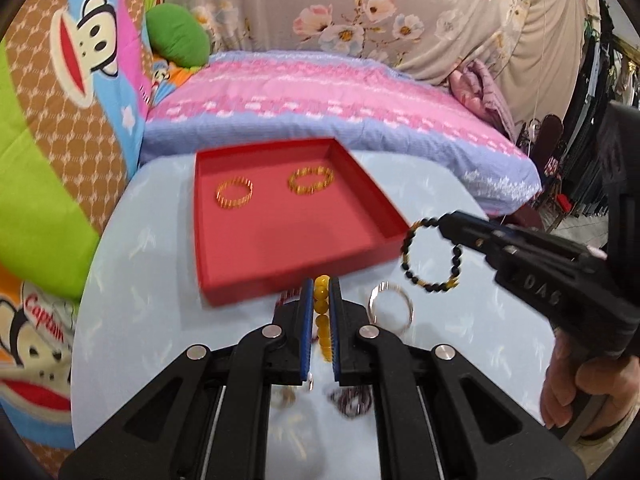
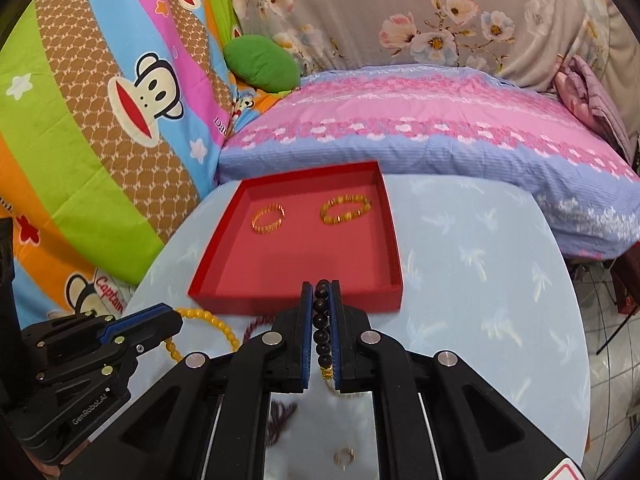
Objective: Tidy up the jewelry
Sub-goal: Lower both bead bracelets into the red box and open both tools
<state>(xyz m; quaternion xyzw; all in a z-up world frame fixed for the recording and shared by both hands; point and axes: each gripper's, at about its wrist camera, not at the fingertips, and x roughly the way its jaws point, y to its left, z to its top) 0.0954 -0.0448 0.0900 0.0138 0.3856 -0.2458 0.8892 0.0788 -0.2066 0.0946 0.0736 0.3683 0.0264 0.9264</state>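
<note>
Left tongs (image 1: 322,300) pinch our yellow bead bracelet (image 1: 322,316); right tongs (image 2: 322,304) pinch black bead bracelet (image 2: 322,328) — both near red tray (image 2: 216,276).

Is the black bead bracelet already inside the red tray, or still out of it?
Out. The right gripper holds the black bead bracelet in the air beside the red tray, near its corner.

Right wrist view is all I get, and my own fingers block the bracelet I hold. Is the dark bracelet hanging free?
Observer: Yes, the dark bead bracelet dangles as a full loop from the right gripper, just off the red tray.
Operator: Anything under it?
Observer: A thin silver bangle lies on the table below.
Operator: The left gripper?
Observer: The left gripper is shut on the yellow bead bracelet.
</note>
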